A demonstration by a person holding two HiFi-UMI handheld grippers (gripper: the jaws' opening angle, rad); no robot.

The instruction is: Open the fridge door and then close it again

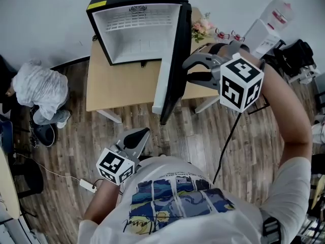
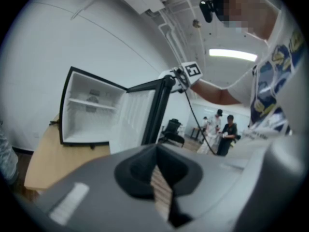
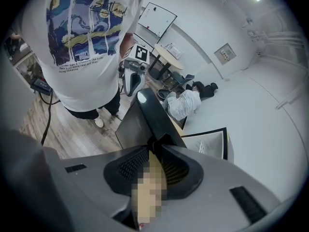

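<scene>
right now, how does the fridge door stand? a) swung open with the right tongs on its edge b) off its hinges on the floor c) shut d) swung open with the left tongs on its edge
a: the fridge door stands swung out from the fridge, whose white inside shows, and the right tongs grip its free edge, while the left tongs are shut and empty, well away from it.

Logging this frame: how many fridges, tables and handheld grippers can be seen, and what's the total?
fridge: 1
table: 1
grippers: 2 (left gripper shut and empty; right gripper shut on the open fridge door)
Total: 4
</scene>
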